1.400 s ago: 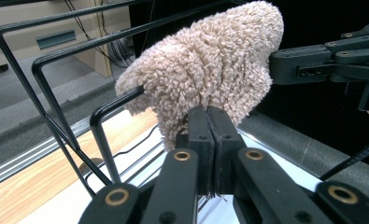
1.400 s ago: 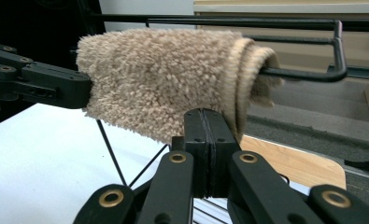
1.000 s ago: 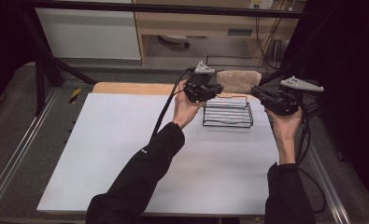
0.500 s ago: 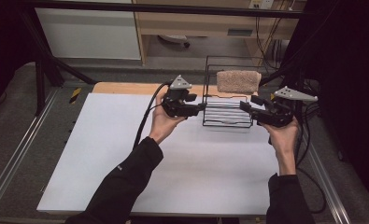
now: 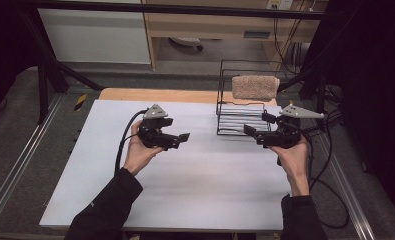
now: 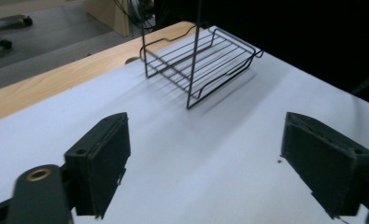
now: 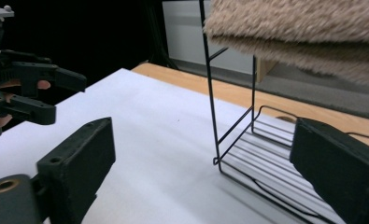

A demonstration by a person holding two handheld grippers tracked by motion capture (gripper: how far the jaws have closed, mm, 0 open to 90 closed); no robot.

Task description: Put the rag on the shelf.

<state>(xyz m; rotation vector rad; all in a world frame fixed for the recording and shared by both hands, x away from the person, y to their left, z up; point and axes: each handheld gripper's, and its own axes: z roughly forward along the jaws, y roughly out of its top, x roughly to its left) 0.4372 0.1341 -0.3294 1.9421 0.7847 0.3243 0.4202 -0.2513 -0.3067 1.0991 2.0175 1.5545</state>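
A black wire rack stands upright at the back right of the white table. A beige fluffy towel hangs over the rack's top bar. My left gripper hovers over the table well left of the rack, pointing right. Its jaws have just been opening and nothing is between them. My right gripper is close to the rack's front right corner, its jaws also just opened and empty. The left gripper view looks past wide jaws at the rack. In the right gripper view the towel hangs above the rack.
A wooden strip runs along the table's far edge. Metal rails flank the table on both sides. Cables trail off the right edge. A cabinet and a wooden desk stand behind.
Both grippers have let go of the towel at the rack's top, opened, and drawn back and down. The left hand moved far to the left; the right moved a little.
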